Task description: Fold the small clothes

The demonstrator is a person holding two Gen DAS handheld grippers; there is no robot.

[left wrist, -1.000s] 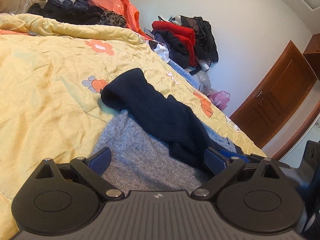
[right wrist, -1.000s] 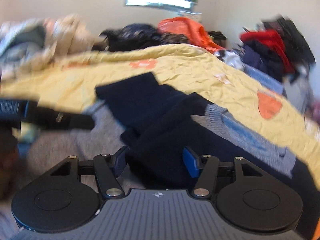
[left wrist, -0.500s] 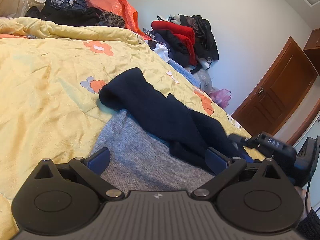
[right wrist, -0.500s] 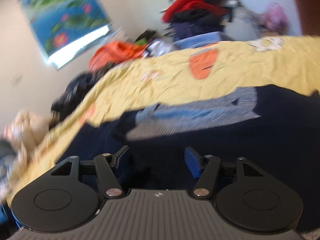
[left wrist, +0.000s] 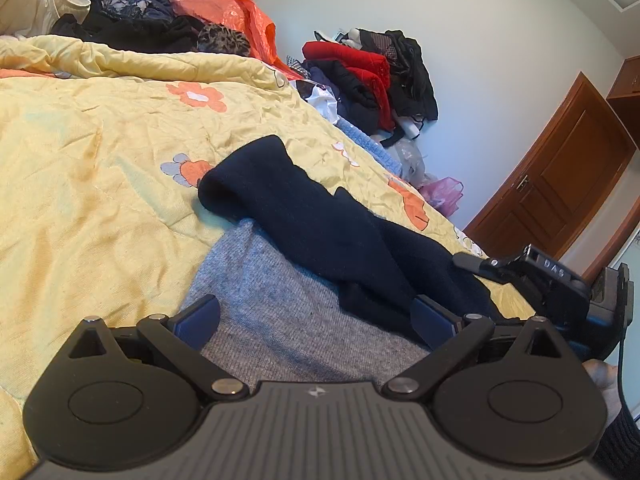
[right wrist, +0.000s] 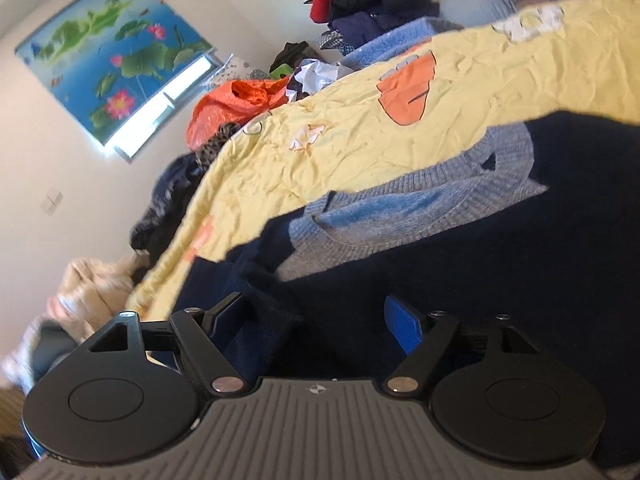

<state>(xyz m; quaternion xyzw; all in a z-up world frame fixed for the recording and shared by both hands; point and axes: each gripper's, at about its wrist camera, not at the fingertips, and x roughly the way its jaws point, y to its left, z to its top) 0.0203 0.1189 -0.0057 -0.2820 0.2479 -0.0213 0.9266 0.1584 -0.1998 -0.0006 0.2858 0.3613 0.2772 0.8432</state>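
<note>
A small knitted sweater with a grey body (left wrist: 280, 312) and dark navy sleeves (left wrist: 304, 220) lies on a bed covered by a wrinkled yellow quilt with orange flowers (left wrist: 92, 184). In the left wrist view one navy sleeve is folded across the grey body, and its cuff end reaches onto the quilt. In the right wrist view the grey ribbed neckline with light blue inside (right wrist: 404, 204) shows, with dark navy knit around it.

The left gripper (left wrist: 316, 316) is low over the grey body. Its blue-padded fingers (left wrist: 200, 314) are spread wide; the grey knit and the edge of the navy sleeve lie between them, but the pads do not press on anything.

The right gripper (right wrist: 316, 320) is rolled to one side, so the room looks tilted in its view. Its fingers (right wrist: 400, 320) are opening at this moment. Dark navy fabric lies between them, but the blue pad on the right side stands free of it; on the left side I cannot tell if the pad touches the cloth. In the left wrist view the right gripper (left wrist: 532, 272) appears as a black body at the edge of the bed, next to the navy sleeve.

Behind the bed there are an orange plastic bag (left wrist: 228, 16), a pile of red and black clothes (left wrist: 368, 72) and a brown wooden door (left wrist: 560, 184). A lotus picture blind (right wrist: 108, 60) hangs over the window.
</note>
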